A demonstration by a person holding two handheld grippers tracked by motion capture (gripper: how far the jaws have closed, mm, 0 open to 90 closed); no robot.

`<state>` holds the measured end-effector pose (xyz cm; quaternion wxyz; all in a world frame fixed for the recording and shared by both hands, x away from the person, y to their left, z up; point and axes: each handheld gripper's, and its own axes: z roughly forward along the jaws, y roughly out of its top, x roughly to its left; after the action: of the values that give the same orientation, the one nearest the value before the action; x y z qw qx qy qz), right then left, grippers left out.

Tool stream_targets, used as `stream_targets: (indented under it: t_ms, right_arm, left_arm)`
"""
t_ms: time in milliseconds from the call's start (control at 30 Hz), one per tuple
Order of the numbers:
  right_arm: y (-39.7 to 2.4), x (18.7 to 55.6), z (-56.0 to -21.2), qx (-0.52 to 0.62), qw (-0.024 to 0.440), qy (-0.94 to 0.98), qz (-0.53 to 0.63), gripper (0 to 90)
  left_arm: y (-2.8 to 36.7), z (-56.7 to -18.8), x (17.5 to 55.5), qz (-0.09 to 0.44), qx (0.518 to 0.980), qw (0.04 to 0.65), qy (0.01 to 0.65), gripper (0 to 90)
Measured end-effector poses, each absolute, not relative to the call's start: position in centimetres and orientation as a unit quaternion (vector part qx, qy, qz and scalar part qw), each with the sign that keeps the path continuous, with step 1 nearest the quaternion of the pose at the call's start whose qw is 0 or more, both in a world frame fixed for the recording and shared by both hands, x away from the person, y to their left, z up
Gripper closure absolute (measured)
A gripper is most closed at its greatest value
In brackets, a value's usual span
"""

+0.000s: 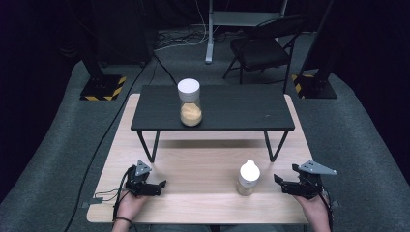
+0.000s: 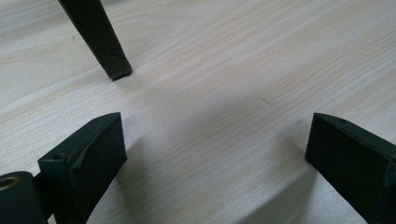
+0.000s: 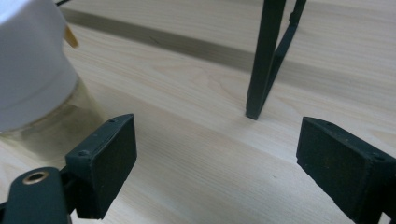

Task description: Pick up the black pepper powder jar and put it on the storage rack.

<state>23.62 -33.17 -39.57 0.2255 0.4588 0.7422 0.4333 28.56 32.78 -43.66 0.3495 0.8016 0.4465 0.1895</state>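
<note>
Jars are the two things within reach here: a small white-capped jar (image 1: pixel 248 178) stands upright on the light wooden table (image 1: pixel 193 203), near its front edge and right of centre, and a taller white-lidded jar (image 1: pixel 189 102) holding tan powder stands on the black shelf (image 1: pixel 241 108) (a low riser on thin metal legs) at the back half of the table.

At the front left, the left gripper (image 1: pixel 155 186) rests low over the tabletop, held by the left hand (image 1: pixel 129 202) coming in from the near edge, its jaws pointing right toward the middle. In the left gripper view the jaws stand wide apart over bare wood, with one shelf leg (image 2: pixel 100 39) ahead and to the left.

At the front right, the right gripper (image 1: pixel 280 182) is held by the right hand (image 1: pixel 312 205), pointing left toward the small jar and close beside it without touching. Its jaws are also spread wide with nothing between them; in the right gripper view the small jar sits just off the left jaw, and another shelf leg (image 3: pixel 264 60) stands ahead.

Between the two grippers lies an open stretch of table, bounded behind by the shelf legs.
</note>
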Motion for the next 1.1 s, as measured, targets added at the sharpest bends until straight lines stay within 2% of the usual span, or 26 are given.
stream_targets:
  t_ms: [500, 1100]
  right_arm:
    - [-33.2, 22.7, -37.9, 0.423, 0.215, 0.751, 0.459, 12.2]
    - [-32.7, 22.8, -38.0, 0.357, 0.197, 0.77, 0.49, 11.5]
  left_arm:
    - [32.8, -43.7, 28.6, 0.189, 0.802, 0.35, 0.446, 4.2]
    - [32.9, -43.6, 28.7, 0.188, 0.803, 0.349, 0.444, 4.0]
